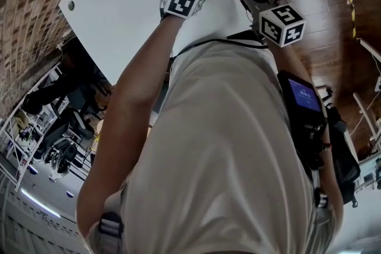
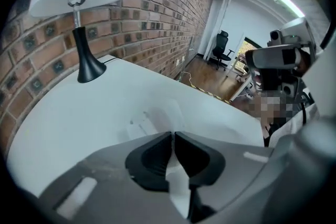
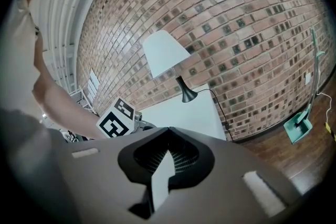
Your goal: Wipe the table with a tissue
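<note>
Pinching a white tissue [image 2: 155, 119] between jaws drawn almost together, the left hand-held gripper [image 2: 172, 136] points steeply down and holds the crumpled wad against the white bench [image 2: 68, 113], well apart from the lamp [image 2: 84, 57] and on the person's side of it. Only a thin fold seems to be caught in the jaws, so the likeliest failure is the tissue sliding out if it drags hard on the surface. It would then be left lying short of the lamp while the bare jaw tips rub the bench. Pressing too hard could also tear the soft paper or roll it into a tight ball that cleans only a narrow strip. If the tilt grows steeper, the tips and not the tissue may meet the surface. Farther out, a long stroke toward the lamp could knock its foot, and the tall neck and wide shade look easy to topple. Its cord [image 3: 219, 109] hangs off the bench edge beside the lamp, toward the brick wall [image 2: 157, 18], and could snag. The right hand-held gripper [image 3: 168, 132] hangs farther from the lamp than the left one, its jaws clenched with nothing that I can make out between them. It steadies nothing, so it cannot help if the tissue slips.
</note>
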`<state>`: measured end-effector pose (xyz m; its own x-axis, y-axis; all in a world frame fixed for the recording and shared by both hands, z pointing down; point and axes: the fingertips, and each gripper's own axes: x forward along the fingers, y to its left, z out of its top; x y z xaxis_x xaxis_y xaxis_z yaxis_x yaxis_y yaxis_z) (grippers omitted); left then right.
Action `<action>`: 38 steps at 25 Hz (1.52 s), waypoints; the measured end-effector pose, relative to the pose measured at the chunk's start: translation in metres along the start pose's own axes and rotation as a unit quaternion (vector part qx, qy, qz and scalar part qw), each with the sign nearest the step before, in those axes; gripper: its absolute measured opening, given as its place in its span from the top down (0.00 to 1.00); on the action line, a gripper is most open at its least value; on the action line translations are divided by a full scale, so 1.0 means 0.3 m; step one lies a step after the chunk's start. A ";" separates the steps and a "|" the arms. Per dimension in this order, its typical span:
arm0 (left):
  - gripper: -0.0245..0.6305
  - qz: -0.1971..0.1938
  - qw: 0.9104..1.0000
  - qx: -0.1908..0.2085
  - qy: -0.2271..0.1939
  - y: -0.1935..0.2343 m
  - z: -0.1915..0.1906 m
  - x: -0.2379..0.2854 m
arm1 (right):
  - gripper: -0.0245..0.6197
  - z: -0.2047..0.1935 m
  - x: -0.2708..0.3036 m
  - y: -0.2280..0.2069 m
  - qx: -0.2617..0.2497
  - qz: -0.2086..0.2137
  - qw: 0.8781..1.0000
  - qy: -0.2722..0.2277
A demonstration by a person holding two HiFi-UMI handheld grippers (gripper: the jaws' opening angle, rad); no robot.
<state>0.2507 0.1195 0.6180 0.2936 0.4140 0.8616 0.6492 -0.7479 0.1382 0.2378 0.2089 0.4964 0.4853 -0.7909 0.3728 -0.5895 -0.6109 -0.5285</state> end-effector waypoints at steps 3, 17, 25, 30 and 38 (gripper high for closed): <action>0.92 -0.017 0.999 0.033 0.026 -0.034 0.004 0.012 | 0.95 -0.002 0.000 -0.004 0.001 -0.001 1.000 -0.001; 0.92 -0.037 0.996 0.083 0.017 -0.069 0.048 0.045 | 0.95 0.061 -0.028 -0.055 -0.010 -0.024 0.999 -0.019; 0.92 -0.014 0.994 -0.026 -0.101 -0.016 0.117 -0.110 | 0.95 0.085 -0.019 -0.043 -0.019 -0.015 0.999 -0.026; 0.92 0.046 0.971 -0.143 -0.185 0.099 -0.001 -0.377 | 0.95 0.063 -0.058 0.053 -0.028 -0.003 0.999 -0.027; 0.92 0.129 0.958 -0.209 -0.150 0.150 -0.351 -0.472 | 0.95 -0.009 -0.035 0.090 -0.035 0.025 0.999 0.008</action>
<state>0.1644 -0.0274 0.5537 0.6348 0.2714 0.7235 0.2087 -0.9617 0.1777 0.2151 0.2006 0.4804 0.4435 -0.8207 0.3601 -0.6570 -0.5710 -0.4923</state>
